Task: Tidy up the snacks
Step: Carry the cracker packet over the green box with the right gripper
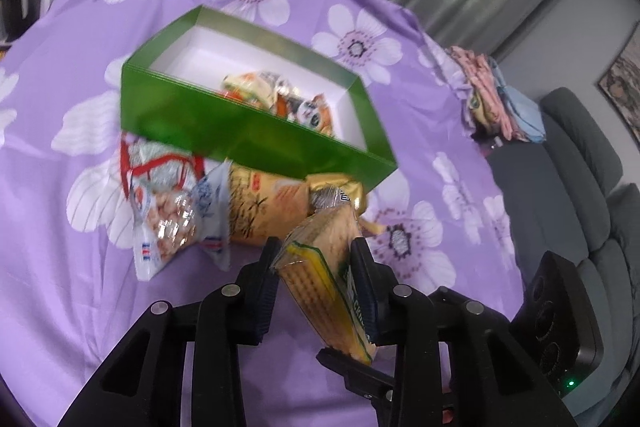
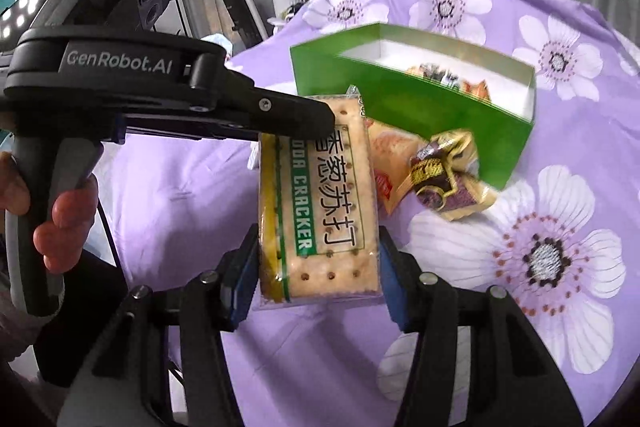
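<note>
Both tools, left tool (image 1: 316,259) and right tool (image 2: 318,259), are gripping one soda cracker packet (image 2: 320,203) above the counter (image 2: 560,307), apparently mid-handover; next, one releasing, then carrying to the far green box (image 2: 416,103).

Tabletop (image 1: 60,307) covered in purple floral cloth. On it: open green box (image 1: 224,131), with a peanut bag (image 1: 168,219), tan snack packet (image 1: 264,203) and gold wrapped snack (image 2: 444,175) lying loose just in front of it. Folded cloths (image 1: 496,99) sit at the far right edge.
</note>
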A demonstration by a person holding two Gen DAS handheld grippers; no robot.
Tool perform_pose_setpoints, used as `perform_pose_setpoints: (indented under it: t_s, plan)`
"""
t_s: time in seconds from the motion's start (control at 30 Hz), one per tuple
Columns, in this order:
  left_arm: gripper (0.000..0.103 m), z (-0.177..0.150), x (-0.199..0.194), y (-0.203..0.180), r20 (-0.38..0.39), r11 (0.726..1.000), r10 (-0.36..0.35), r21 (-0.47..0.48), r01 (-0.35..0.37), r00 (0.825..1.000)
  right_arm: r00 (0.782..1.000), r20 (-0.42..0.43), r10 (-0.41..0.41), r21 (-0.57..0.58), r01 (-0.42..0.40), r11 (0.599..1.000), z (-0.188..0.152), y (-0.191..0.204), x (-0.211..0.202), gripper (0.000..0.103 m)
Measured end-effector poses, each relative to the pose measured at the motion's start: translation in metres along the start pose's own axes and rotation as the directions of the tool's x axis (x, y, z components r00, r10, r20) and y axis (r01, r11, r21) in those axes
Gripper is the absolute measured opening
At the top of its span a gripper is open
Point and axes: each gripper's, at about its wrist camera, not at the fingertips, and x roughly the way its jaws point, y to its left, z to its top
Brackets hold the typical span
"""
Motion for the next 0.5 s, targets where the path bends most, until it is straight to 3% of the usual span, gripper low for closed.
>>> perform_pose_setpoints:
  t_s: [0.5]
  plan:
    - [0.035, 0.061, -0.019, -0.044, 0.119, 0.991, -0.050, 0.132, 0.034, 0.992, 0.985, 0.143, -0.093, -0.035, 0.099, 0.994, 0.060, -0.022, -0.031, 0.054]
